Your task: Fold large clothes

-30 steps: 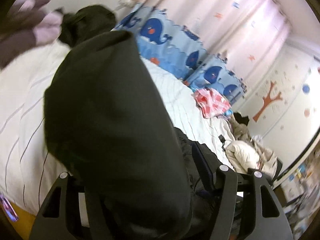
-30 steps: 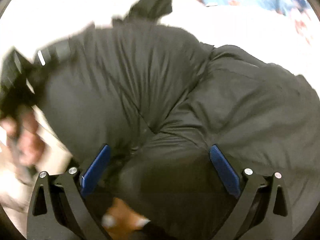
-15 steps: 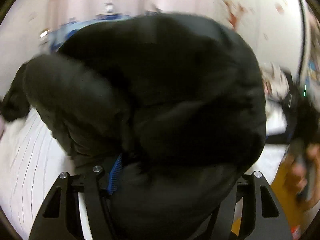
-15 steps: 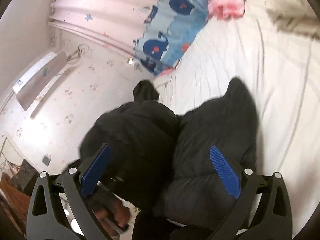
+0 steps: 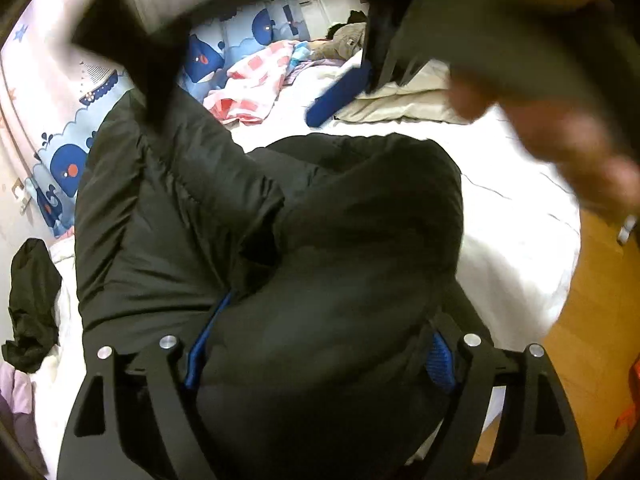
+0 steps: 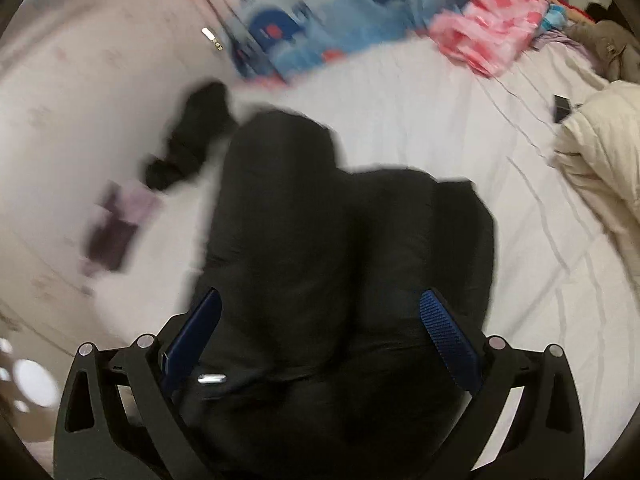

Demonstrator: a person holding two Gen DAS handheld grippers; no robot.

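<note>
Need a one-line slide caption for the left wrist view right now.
Left gripper, jaws just opening wider, straddles a bulky black padded jacket on the white bed.

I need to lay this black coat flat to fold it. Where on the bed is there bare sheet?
Bare sheet lies between the black coat and the pink checked cloth, and runs right to the cream duvet. It is crowded along the whale-print curtain and at the left, by the small dark garment.
</note>
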